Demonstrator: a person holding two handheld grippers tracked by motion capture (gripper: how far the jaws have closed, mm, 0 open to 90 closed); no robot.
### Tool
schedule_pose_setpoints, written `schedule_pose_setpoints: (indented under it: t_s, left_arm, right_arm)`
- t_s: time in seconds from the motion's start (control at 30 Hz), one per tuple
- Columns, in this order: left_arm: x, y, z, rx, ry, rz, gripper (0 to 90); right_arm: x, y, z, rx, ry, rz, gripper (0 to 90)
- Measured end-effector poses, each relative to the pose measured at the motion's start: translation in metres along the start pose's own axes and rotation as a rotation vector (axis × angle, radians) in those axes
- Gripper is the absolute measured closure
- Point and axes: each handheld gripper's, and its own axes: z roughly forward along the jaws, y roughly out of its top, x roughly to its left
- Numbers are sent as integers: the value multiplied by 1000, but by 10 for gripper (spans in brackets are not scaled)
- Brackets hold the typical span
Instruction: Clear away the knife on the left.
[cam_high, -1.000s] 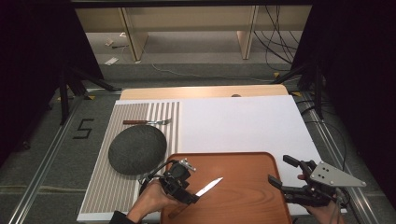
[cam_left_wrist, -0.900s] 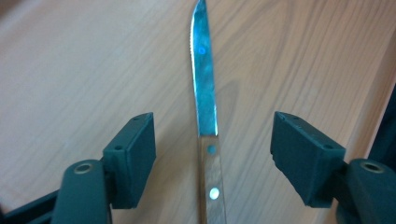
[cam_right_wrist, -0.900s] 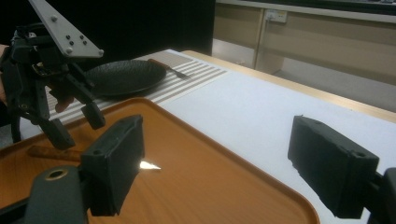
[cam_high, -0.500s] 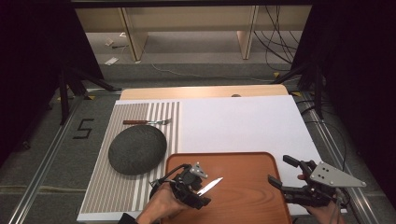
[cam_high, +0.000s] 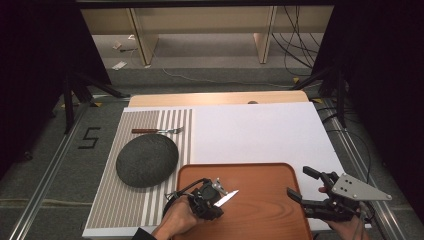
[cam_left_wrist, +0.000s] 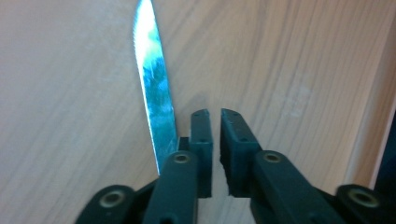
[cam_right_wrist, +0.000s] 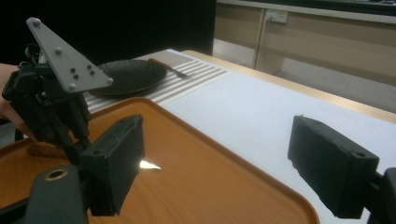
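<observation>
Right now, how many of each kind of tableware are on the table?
Knife: 1
Fork: 1
Plate: 1
Tray: 1
Total: 4

A grey carpeted floor (cam_high: 215, 60) spreads around the table, lit brightest toward 12 o'clock and falling into black curtains (cam_high: 35, 60) at 9 and 3. At 12 stands pale wooden furniture (cam_high: 200, 20) on upright legs. Black cables (cam_high: 295, 45) trail at 1 o'clock. A taped "5" (cam_high: 89, 138) marks the floor at 9, beside metal floor rails (cam_high: 45, 185).
</observation>
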Motion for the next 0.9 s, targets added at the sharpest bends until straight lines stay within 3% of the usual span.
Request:
schedule_pose_setpoints:
  t_s: [0.13,0.53,0.9]
  left_arm:
    - [0,0,3,31,17,12,896]
    - [10,-3,1,20,64,-40,897]
    - [15,-8,-3,43,46,-59,896]
  right_arm:
    - [0,0,0,-3,1,1,197]
    - [0,0,0,-3,1,-3,197]
    - [0,0,-1,-5,1,-3,197]
